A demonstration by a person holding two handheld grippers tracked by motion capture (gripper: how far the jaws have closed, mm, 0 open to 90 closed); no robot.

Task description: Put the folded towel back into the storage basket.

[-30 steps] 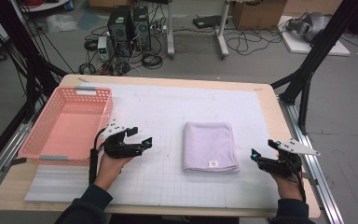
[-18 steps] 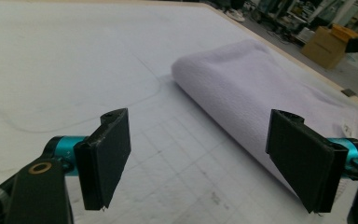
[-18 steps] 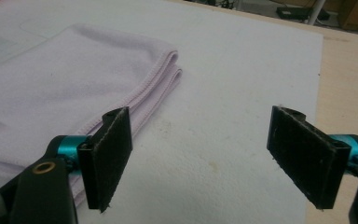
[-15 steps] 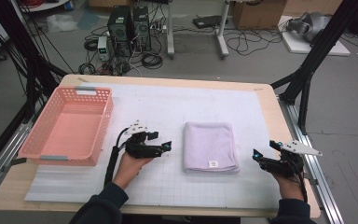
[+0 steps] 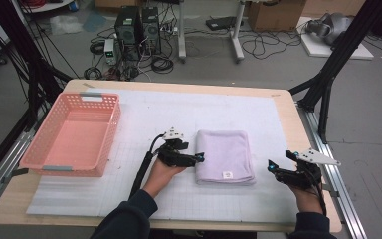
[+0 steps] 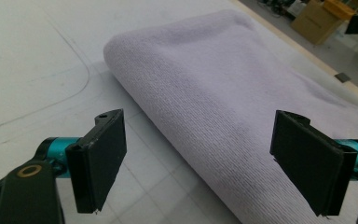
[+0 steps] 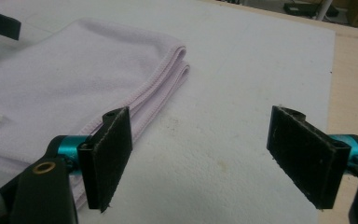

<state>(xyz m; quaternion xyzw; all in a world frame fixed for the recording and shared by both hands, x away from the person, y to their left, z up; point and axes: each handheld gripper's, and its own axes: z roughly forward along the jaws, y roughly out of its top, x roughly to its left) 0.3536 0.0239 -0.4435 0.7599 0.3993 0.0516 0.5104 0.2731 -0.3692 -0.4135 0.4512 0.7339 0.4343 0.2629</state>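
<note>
A folded lilac towel point(image 5: 225, 155) lies flat on the white mat, right of centre. My left gripper point(image 5: 198, 158) is at the towel's left folded edge, low over the mat. In the left gripper view the rounded fold of the towel point(image 6: 223, 93) runs just ahead of the left gripper point(image 6: 204, 163); its jaws have just been opening and stand wide, with the pads off the cloth. My right gripper point(image 5: 279, 162) hovers to the right of the towel, apart from it. In the right gripper view the right gripper point(image 7: 205, 158) is open over bare mat, with the towel's stitched corner point(image 7: 168, 60) at its left.
A pink plastic basket point(image 5: 45, 149) stands at the mat's left edge. The white mat point(image 5: 149, 109) covers most of the wooden table point(image 5: 289, 119). A small white label point(image 5: 225, 175) marks the towel's near edge. Black frame legs stand off the right side.
My left hand has moved right, from beside the basket to the towel's left edge. The right hand has stayed where it was.
</note>
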